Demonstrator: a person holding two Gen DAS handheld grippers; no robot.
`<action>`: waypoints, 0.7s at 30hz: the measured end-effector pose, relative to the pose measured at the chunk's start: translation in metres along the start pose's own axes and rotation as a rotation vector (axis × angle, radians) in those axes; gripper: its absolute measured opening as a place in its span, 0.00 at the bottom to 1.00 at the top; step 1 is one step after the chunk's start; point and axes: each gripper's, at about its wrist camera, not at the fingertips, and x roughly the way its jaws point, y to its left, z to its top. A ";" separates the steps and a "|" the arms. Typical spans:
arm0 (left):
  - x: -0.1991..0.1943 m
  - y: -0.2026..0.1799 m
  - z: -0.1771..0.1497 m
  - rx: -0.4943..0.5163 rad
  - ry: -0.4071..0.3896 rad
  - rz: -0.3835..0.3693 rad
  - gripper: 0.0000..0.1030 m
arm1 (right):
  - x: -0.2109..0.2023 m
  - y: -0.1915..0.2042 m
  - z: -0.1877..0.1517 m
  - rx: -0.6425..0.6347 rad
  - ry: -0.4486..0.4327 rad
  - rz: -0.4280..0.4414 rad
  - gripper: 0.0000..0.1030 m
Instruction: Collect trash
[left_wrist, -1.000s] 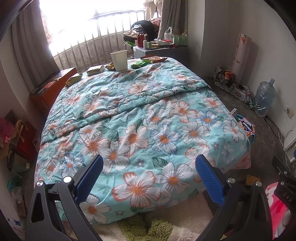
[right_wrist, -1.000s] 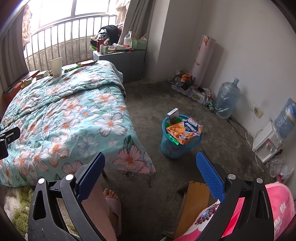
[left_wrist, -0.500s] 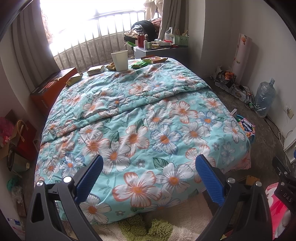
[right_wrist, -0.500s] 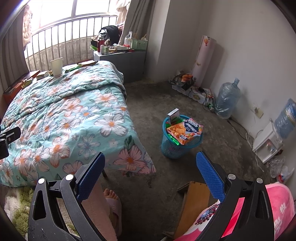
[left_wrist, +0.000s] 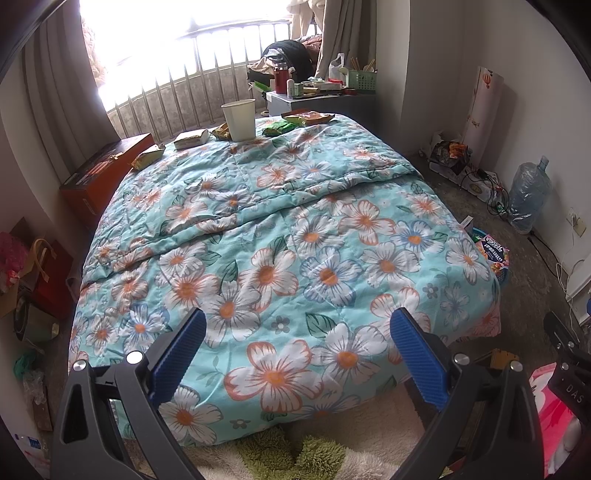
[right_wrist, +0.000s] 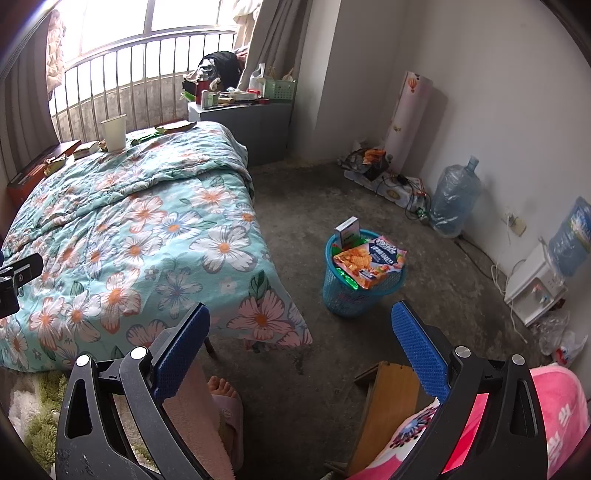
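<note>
A: So, where does each hand-held gripper stand?

B: The left hand-held gripper (left_wrist: 297, 345) hangs over the foot of the bed (left_wrist: 280, 236), blue pads spread wide with nothing between them. The right hand-held gripper (right_wrist: 300, 341) is just as wide and empty, out over the bare floor (right_wrist: 314, 192) beside the bed.

A: And the trash?

B: Most of it lies along the far end of the floral quilt, near the railing. A white paper cup (left_wrist: 239, 119) stands upright there. Just beside it lie a green wrapper (left_wrist: 279, 127) and an orange snack packet (left_wrist: 308, 117) to its right, and a small box (left_wrist: 191, 139) and a yellowish wrapper (left_wrist: 147, 159) to its left.

A: Is there a bin?

B: Yes, a blue mesh basket (right_wrist: 349, 295) on the floor off the bed's corner, well apart from the quilt litter. A large snack bag (right_wrist: 369, 260) rests across its rim, and a small carton (right_wrist: 347, 230) sticks up at the back.

A: Anything else nearby?

B: A person's foot in a pink slipper (right_wrist: 227, 413) shows below the right gripper, and a water jug (right_wrist: 454, 201) leans by the wall.
</note>
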 end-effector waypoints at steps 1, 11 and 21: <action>0.000 0.000 0.000 0.000 0.000 -0.001 0.95 | 0.000 0.000 0.000 0.000 0.000 0.000 0.92; 0.000 0.000 0.000 0.000 0.001 -0.001 0.95 | 0.002 0.002 -0.001 0.001 0.001 0.002 0.92; 0.000 0.000 0.000 -0.002 0.001 0.000 0.95 | 0.002 0.004 0.000 0.000 -0.001 0.002 0.92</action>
